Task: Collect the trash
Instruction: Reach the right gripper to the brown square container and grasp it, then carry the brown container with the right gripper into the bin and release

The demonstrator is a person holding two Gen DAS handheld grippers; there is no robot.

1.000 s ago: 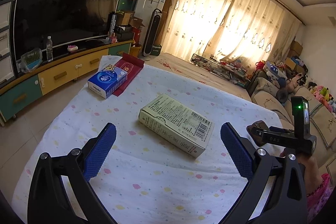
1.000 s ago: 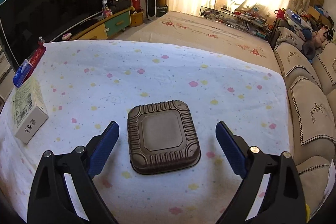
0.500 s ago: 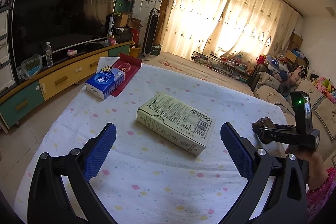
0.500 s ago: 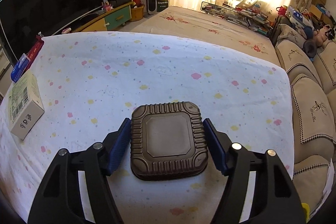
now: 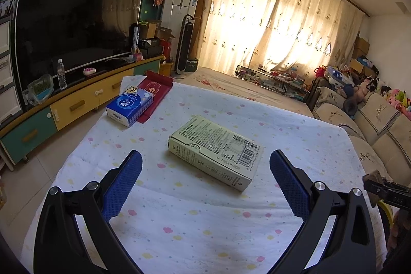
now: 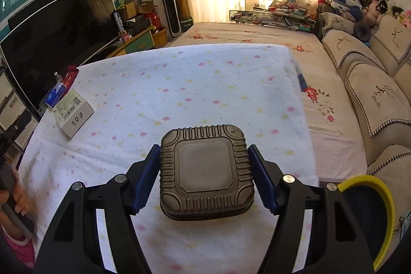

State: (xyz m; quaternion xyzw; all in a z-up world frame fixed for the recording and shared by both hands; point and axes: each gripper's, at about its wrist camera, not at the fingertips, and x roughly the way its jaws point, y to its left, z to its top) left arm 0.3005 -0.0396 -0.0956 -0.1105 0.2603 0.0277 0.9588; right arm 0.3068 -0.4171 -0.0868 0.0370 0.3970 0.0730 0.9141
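The right gripper, wide open a second ago, has closed its blue pads on the two sides of the dark ribbed takeaway container and appears to have raised it off the spotted tablecloth, near the yellow-rimmed bin at near right; dropping it there looks next. The left gripper stays wide open, hovering before the pale green carton at mid-table.

"Vinda" printed on the blue tissue pack
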